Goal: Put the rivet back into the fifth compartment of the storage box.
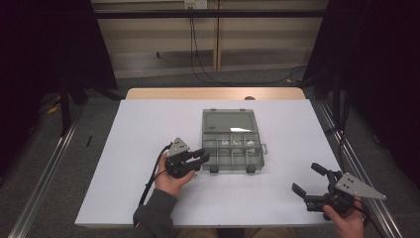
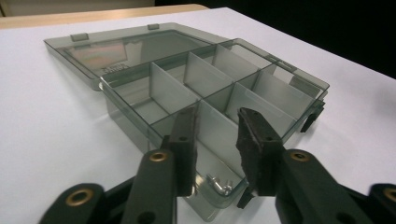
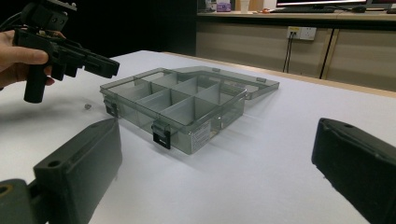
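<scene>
Left claw (image 2: pixel 215 140) hovers over organiser box (image 2: pixel 205 93) corner.

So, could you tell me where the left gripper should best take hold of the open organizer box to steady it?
Probably the near-left corner wall of the organizer box, approached from its left side: the left gripper already hovers there, jaws open, and the thin upright rim fits between them.

Compartment box (image 1: pixel 233 148) mid-table (image 1: pixel 148 129), lid (image 1: pixel 229 120) lying open behind it, screws (image 2: pixel 221 183) in near-left compartment
</scene>
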`<action>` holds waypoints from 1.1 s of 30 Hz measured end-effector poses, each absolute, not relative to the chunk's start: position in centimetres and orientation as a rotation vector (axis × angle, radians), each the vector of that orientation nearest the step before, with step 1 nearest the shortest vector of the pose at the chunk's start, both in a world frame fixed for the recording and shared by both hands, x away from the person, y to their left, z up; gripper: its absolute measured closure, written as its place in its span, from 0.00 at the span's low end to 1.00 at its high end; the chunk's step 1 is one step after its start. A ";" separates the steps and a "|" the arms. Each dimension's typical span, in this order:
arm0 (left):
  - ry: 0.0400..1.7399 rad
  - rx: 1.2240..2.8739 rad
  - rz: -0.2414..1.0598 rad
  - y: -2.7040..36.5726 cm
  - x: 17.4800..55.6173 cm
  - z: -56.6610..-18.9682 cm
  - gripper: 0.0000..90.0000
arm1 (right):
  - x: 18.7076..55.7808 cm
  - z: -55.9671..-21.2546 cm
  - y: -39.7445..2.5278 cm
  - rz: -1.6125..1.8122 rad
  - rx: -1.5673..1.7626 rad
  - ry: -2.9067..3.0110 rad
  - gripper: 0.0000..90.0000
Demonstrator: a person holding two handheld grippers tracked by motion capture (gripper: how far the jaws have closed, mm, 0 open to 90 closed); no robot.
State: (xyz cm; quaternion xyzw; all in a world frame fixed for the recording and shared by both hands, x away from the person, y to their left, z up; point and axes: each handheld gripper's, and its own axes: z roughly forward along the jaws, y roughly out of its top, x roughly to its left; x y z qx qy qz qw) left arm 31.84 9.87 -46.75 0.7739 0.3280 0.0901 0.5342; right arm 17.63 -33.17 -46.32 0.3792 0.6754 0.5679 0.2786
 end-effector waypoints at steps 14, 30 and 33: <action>0.810 1.817 0.226 11.6 31.2 -46.6 0.59 | 18.2 -46.3 -32.5 1.526 0.991 1.839 0.02; 0.812 1.816 0.205 12.4 31.0 -47.0 0.20 | 18.3 -46.3 -32.5 1.526 0.989 1.839 0.02; 0.787 1.850 0.226 12.4 30.9 -47.1 0.15 | 18.3 -46.3 -32.5 1.526 0.989 1.839 0.02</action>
